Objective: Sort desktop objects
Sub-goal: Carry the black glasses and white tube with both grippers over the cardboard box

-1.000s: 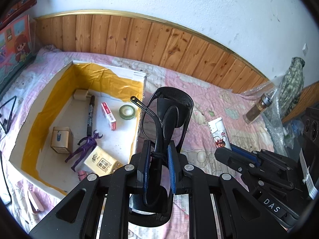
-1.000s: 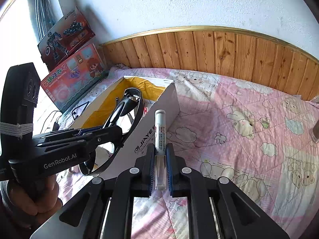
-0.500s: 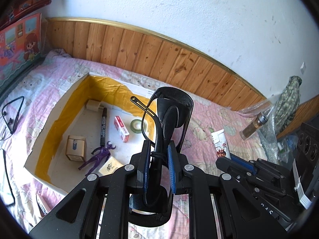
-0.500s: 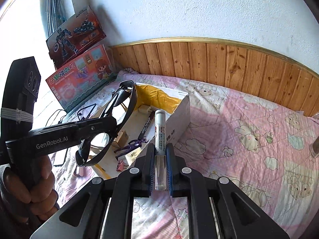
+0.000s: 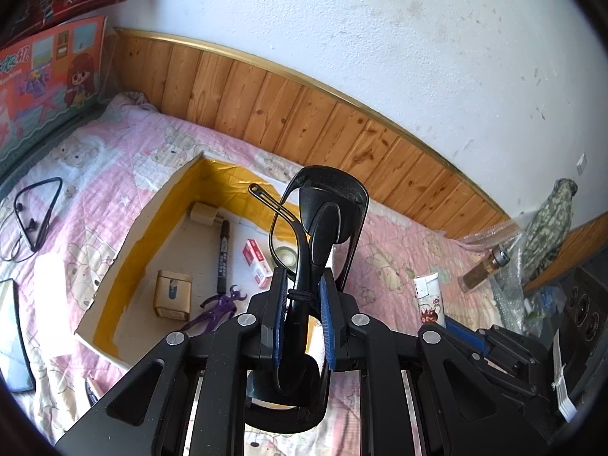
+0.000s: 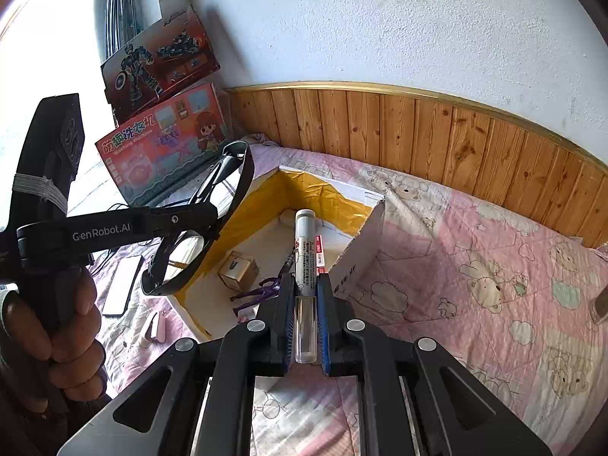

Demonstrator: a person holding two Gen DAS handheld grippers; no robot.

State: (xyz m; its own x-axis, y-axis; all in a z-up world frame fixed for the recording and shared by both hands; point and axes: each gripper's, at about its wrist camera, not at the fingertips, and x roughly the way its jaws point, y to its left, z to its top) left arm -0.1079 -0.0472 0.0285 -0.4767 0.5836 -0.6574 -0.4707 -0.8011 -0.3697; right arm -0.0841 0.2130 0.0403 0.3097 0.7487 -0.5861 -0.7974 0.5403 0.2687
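Left wrist view. We note that over the last second the box (image 5: 129, 250) has slid from close under the camera to lower and further off in frame; more wall shows above. We judge the left hand-held gripper (image 5: 304, 315) has lifted and drawn back, not lowered to release. Its blue pads (image 5: 279, 323) are pressed onto the folded glasses (image 5: 323, 228), pinching them at the temples. The glasses stand on end, long axis running away from the camera along the fingers, front rim uppermost, one temple tip splayed to the upper left. They hang over the box's near right corner. Inside the box lie a marker (image 5: 222, 256), a small carton (image 5: 173, 298), a red-and-white pack (image 5: 258, 262), a tape roll (image 5: 285, 255) and a purple figure (image 5: 216, 309). A lighter (image 5: 429, 298) lies outside on the bedspread (image 5: 114, 152).

Right wrist view. The box has likewise receded, and its floor is now open to this camera. The right hand-held gripper (image 6: 306, 323) is closed on a tube (image 6: 305, 266), clear end at the base of the pads, white cap forward; its long axis points along the fingers toward the box's yellow far corner. The tube is held above the box's near edge. The left unit, with the glasses, is seen held high at left.

We judge both items are carried but neither is yet deposited.
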